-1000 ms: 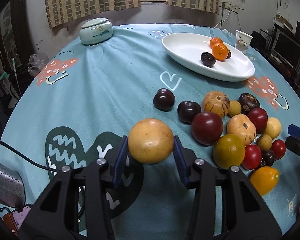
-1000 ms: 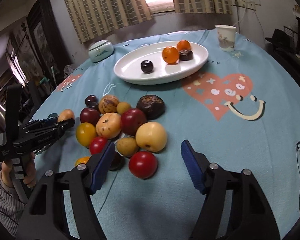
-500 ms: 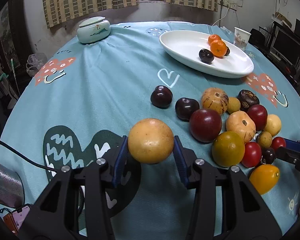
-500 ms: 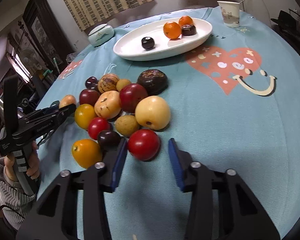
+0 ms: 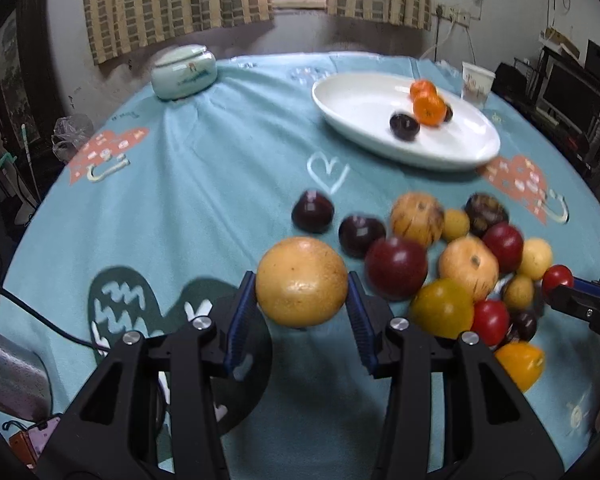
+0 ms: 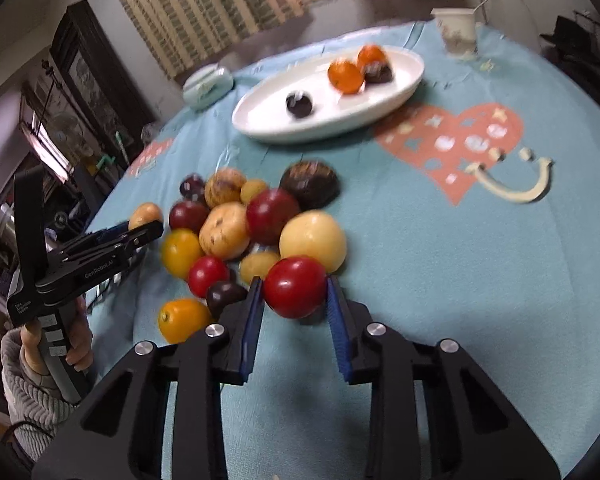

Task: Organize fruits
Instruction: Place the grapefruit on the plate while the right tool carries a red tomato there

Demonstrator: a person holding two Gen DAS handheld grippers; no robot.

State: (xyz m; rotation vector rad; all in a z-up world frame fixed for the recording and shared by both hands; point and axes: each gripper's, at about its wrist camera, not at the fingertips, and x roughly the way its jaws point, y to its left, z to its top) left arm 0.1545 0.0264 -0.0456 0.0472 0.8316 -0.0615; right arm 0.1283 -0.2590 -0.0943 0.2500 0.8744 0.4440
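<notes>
My left gripper [image 5: 301, 308] is shut on a large yellow-orange fruit [image 5: 301, 282] and holds it above the blue tablecloth. My right gripper [image 6: 296, 308] is shut on a red round fruit [image 6: 295, 292], which also shows in the left wrist view [image 5: 557, 278], at the near edge of the fruit pile [image 6: 252, 224]. The pile holds several red, yellow, dark and orange fruits. A white oval plate [image 5: 359, 116] at the far side holds two oranges [image 5: 428, 105] and two dark fruits [image 5: 404, 126].
A pale green lidded jar [image 5: 184, 72] stands at the far left of the round table. A paper cup [image 5: 475, 82] stands behind the plate. A cable [image 5: 40, 316] crosses the near left edge. Furniture surrounds the table.
My right gripper has moved forward and closed on the red fruit, and it is now slightly raised. My left gripper keeps hold of the yellow-orange fruit and has shifted slightly.
</notes>
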